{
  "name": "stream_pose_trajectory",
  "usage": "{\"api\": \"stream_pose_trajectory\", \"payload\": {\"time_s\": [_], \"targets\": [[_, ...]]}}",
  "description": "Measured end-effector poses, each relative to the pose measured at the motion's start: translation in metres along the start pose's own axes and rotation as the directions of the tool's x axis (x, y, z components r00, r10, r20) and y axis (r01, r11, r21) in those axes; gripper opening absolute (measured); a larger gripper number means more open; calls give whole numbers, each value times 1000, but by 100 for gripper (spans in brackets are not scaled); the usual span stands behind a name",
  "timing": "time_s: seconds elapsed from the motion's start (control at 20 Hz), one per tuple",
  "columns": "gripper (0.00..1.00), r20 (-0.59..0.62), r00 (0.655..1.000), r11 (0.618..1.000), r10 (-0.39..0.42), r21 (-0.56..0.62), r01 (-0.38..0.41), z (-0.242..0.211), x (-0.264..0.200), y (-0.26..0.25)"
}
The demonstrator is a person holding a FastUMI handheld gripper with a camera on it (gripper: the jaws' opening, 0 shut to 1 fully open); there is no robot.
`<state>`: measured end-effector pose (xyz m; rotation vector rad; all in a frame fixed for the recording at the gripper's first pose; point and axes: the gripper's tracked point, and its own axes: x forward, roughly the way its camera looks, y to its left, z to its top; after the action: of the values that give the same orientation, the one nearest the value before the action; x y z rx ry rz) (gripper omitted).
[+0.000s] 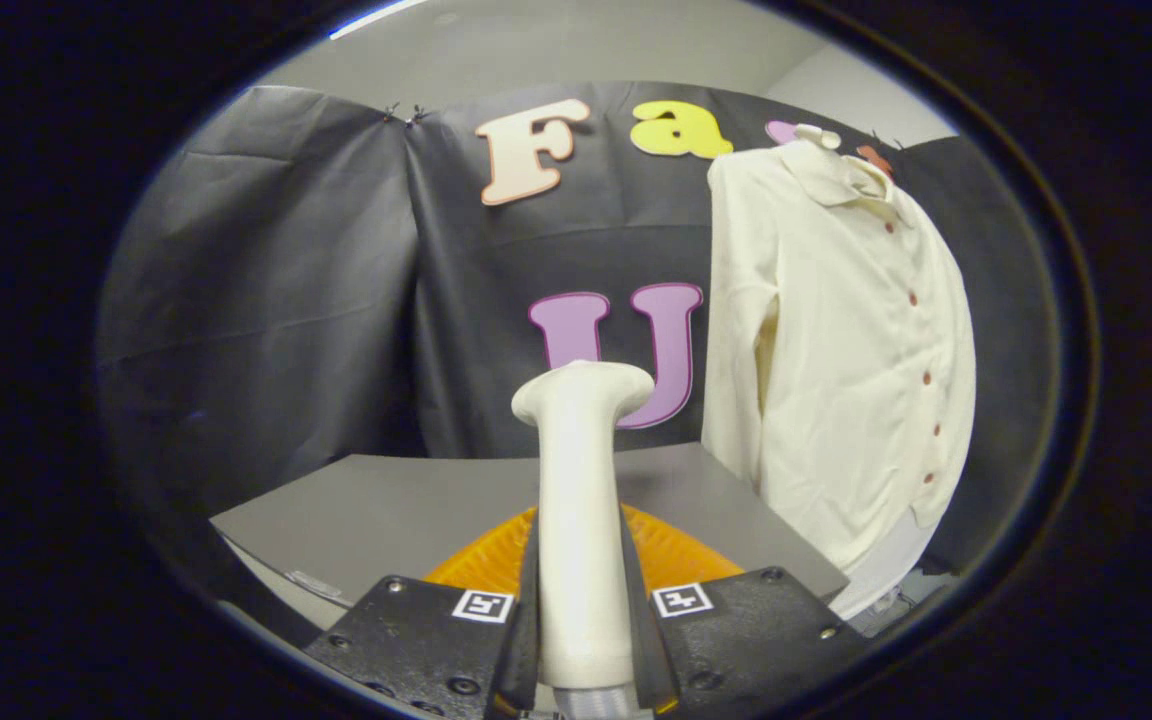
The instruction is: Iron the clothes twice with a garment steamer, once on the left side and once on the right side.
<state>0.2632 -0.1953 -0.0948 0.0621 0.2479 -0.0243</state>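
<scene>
My gripper is shut on the white garment steamer, both fingers pressing on its upright handle. The steamer's head points up and away, above the grey table. A cream button-up shirt with reddish buttons hangs on a hanger to the right, beyond the fingers and apart from the steamer head. The shirt's left sleeve hangs down toward the table's right corner.
A grey table spreads ahead of the fingers. An orange round base sits on it just behind the steamer handle. Black cloth walls close the back and both sides.
</scene>
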Motion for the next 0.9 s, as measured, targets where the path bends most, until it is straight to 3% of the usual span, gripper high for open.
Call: {"api": "stream_pose_trajectory", "payload": {"time_s": [0.3,0.9], "targets": [[36,122,993,1000,-6,-23,9,45,-22,-56],[36,294,948,992,-122,17,123,101,-15,-183]]}}
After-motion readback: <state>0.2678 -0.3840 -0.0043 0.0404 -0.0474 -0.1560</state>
